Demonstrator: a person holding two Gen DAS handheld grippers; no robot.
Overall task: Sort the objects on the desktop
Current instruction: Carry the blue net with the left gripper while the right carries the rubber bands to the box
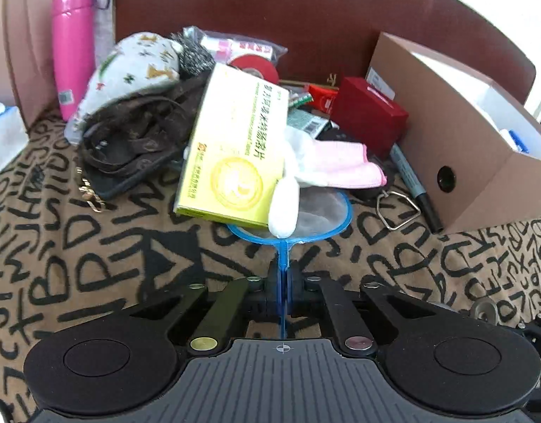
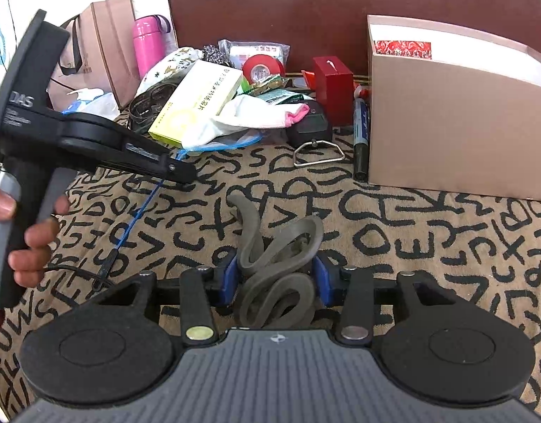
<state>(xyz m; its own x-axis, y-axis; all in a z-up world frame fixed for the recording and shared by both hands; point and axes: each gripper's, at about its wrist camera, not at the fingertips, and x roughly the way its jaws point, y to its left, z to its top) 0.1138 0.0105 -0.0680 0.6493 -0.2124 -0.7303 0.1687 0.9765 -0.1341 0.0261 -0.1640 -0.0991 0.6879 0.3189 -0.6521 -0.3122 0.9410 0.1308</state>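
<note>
- Blue plastic, thin and see-through: the long handle of a small round mesh strainer [image 1: 295,218] runs between the closed pads of the left gripper [image 1: 284,278], which is clamped on it.
- The strainer's hoop lies at the near edge of the clutter, partly under a yellow-green cardboard medicine box [image 1: 231,151] and a white-and-pink knitted sock [image 1: 327,165].
- In the right wrist view the left gripper [image 2: 186,172] comes in from the left, held by a hand [image 2: 30,243], with the blue handle trailing beneath it.
- The right gripper [image 2: 277,278] has its blue pads [image 2: 231,278] part-way apart, pressed on either side of a looped grey rubber band [image 2: 277,264] that curls up between them.
- The cloth under everything is tan with black letters [image 1: 94,253].
- Behind the box sit a dark brown patterned pouch with a strap [image 1: 129,137], a white printed fabric bag [image 1: 129,67] and a pink metal flask [image 1: 73,42] standing upright.
- A red roll of tape [image 2: 263,67] lies by a clear packet further back.
- A red cardboard box [image 1: 369,116] stands just left of a large open brown carton [image 1: 457,162].
- A blue-and-black marker pen [image 2: 360,137] lies along the carton's side, with a bent wire clip [image 2: 320,153] just beside it.
</note>
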